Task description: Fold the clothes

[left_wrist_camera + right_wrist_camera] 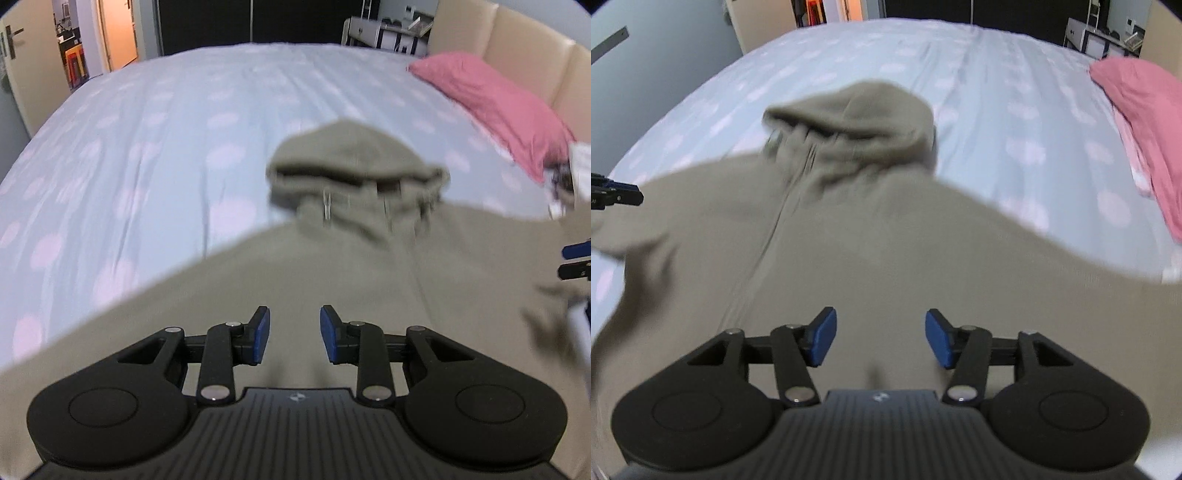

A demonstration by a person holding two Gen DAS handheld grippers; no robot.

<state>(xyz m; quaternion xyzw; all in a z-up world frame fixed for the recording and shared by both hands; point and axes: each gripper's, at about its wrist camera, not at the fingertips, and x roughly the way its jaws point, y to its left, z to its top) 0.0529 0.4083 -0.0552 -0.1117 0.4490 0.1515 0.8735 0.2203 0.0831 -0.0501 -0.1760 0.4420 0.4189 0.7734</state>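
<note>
— Where's the garment?

— The olive-grey zip hoodie (332,280) lies spread on the bed (166,122), on the pale blue sheet with faded pink spots. Its hood (354,155) points to the far side, its zip runs down the middle toward me, and its body fills the near part of both wrist views. It's blurred, so I can't tell how flat it lies.

— And your tongs?

— My left gripper (294,334) is just above the near part of the hoodie, blue pads apart, nothing between them. My right gripper (881,338) is the same — fingers spread wide over the cloth, gripping nothing. Whether either touches the fabric, I can't tell.

— Anything else on the bed?

— A pink pillow (495,107) at the far right, against the cream padded headboard (517,40), well apart from the hood.
</note>
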